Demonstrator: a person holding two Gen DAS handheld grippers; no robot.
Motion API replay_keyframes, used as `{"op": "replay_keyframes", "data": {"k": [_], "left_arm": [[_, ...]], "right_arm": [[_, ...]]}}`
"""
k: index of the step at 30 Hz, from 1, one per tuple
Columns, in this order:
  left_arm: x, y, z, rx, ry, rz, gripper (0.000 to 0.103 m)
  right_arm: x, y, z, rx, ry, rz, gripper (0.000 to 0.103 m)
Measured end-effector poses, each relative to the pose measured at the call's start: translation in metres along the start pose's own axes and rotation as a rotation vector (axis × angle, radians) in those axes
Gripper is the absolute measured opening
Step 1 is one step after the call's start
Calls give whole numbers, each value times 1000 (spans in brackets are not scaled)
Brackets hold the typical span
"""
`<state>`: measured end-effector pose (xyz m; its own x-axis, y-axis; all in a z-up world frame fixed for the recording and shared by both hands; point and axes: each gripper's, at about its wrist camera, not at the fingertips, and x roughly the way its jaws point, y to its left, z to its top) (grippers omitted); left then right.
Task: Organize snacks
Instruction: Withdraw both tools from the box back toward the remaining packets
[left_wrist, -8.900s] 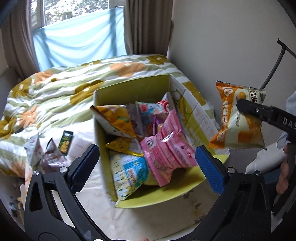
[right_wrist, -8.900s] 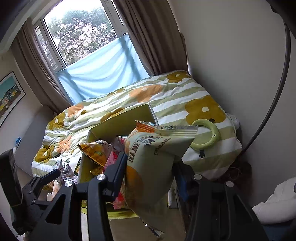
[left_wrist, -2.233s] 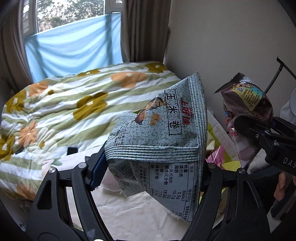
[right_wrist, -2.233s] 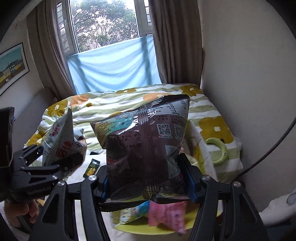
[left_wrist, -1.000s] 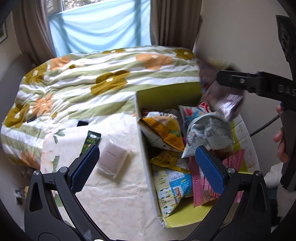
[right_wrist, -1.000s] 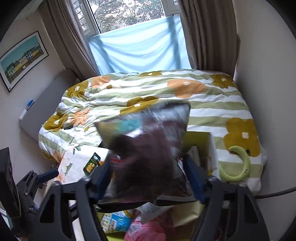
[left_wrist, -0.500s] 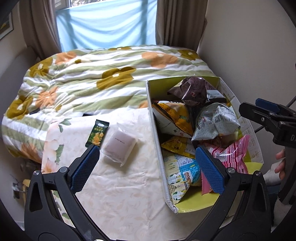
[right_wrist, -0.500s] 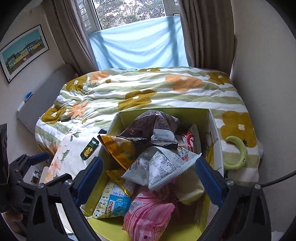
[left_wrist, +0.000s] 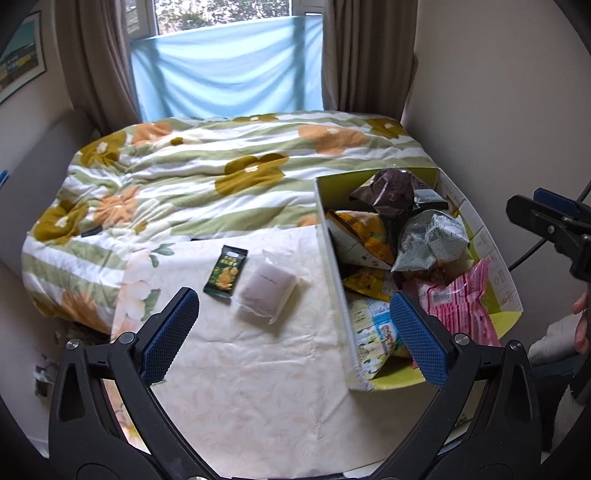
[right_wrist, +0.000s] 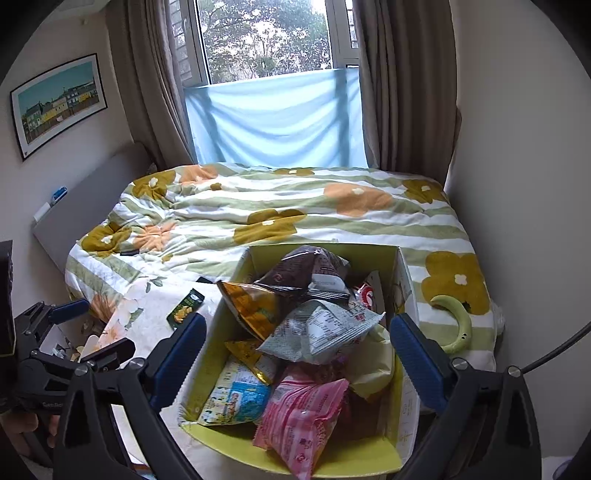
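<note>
Snacks are sitting piled up in a yellow-green cardboard box (right_wrist: 400, 273) at the right end of the bench (left_wrist: 258, 369). On top, at the far end, a dark brown bag (right_wrist: 306, 267) is lying puffed and crinkly. Just in front of it a grey-white bag (right_wrist: 321, 332) with small black print is leaning over an orange bag (right_wrist: 253, 308). Nearer the camera a pink bag (right_wrist: 303, 421) and a blue and white bag (right_wrist: 236, 400) are resting side by side.

Two more snacks are lying flat on the pale flowery cloth, left of the box. One is a small dark green packet (left_wrist: 226, 270) with a yellow picture. Just beside it is a see-through packet (left_wrist: 267, 286) with something pale purple inside.

The left gripper (left_wrist: 293, 334) is hanging over the cloth with its blue-padded jaws wide apart and holding nothing. The right gripper (right_wrist: 295, 356) is hanging over the box, jaws also wide apart and empty.

Behind the bench is a bed (right_wrist: 295, 214) with a green-striped flower blanket.
</note>
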<state>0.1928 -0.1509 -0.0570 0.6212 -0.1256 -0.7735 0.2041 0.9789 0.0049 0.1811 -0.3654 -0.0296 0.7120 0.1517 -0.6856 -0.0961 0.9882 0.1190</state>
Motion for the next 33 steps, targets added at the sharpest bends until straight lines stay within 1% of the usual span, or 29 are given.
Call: {"op": "replay_keyframes", "data": {"k": [5,9,13,18,20,23,26,29,33], "left_arm": [[-14,33,-6,-39,-27,18,102],[-19,64,-8,-45,-37,22,102],[-18,100,-8,-23,-30,8,102],[-14,144,-4,16,-19,-22,102],[-10,159,-2,39,-17,-21,102],[0,180,1,81,-5,-21,102],[14,201,6,114,9,-53,102],[35,217,15,143,42,-90,102],[76,226,27,199,89,-138,102]], "right_arm": [[-10,25,-3,-11,-28,2,99],[-10,48,-7,7,-31,16,99],[-2,85,-8,13,-37,-21,99],[9,127,-8,66,-29,-54,99],[17,145,-7,90,-19,-81,99],[28,168,-8,126,-13,-132,99],[44,191,-11,155,7,-154,99],[62,207,-16,205,29,-177,99],[97,220,-29,282,75,-222,99]]}}
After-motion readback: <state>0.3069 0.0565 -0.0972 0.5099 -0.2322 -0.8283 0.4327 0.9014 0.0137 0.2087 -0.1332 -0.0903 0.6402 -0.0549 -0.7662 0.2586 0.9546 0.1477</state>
